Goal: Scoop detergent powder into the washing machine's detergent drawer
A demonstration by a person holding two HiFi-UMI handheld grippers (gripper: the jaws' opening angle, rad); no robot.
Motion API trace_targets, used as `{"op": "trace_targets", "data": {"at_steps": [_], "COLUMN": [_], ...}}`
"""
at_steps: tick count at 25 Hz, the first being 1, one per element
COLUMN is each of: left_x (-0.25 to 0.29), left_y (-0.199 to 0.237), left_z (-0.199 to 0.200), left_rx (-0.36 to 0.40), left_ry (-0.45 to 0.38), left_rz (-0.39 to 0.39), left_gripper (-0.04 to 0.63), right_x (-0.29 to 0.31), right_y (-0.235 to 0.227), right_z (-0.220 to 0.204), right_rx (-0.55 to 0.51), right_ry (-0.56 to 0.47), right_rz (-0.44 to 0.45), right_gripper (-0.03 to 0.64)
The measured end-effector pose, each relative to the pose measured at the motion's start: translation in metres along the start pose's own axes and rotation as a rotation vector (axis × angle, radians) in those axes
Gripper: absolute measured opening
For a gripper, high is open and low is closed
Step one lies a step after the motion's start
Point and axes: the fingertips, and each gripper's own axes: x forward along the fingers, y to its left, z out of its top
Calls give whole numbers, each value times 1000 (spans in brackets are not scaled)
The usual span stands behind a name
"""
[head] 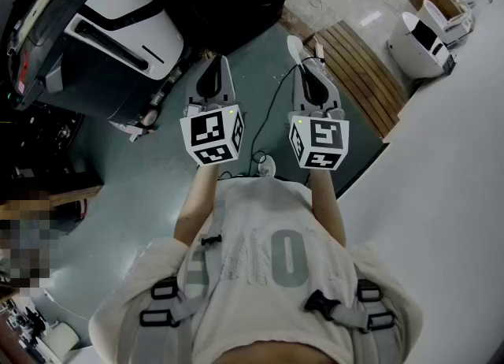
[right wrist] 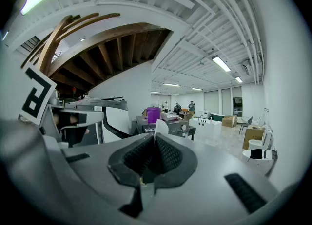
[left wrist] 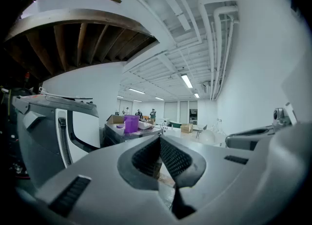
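While the white scoop [right wrist: 161,125] sits pinched in the tips of the right gripper [right wrist: 155,139], poking out past them over the grey floor [head: 157,189], the left gripper [left wrist: 159,140] is closed on nothing, with its jaws touching at the tips. Both are held up side by side, a big black-and-white machine [head: 110,16] off to the left and wooden slats [head: 362,71] to the right, and far across the room a purple tub [right wrist: 153,114] stands on a table

Right claw [right wrist: 155,139]: only the white scoop's [right wrist: 161,127] tip shows, the rest is buried between the jaws. Far purple container [right wrist: 153,115] is too small to identify. Black-and-white machine [head: 102,31] is cut off at the head view's top-left edge.
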Motion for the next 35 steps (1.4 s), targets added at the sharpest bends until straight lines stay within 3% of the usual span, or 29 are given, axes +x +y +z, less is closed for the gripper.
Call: {"op": "trace_targets", "data": {"at_steps": [10,16,25,35], "left_x": [17,42,77,120], "left_y": [5,-6,-22,-30], "left_z": [4,8,1,4], "left_rx": [9,29,44,35], "left_ry": [0,5,26,6], "left_rz": [3,-7,9,-14], "left_gripper": [20,20,20,20], "right_x": [14,31,56,89], "right_y": [-10,-38,-72,-85], "right_z": [7,8,-17,-12], "right_rx": [10,-12,56,45], "right_ry": [-17,-19,51,35], "right_rz": [-1,-50,-3,18], "right_gripper": [11,8,3,3]}}
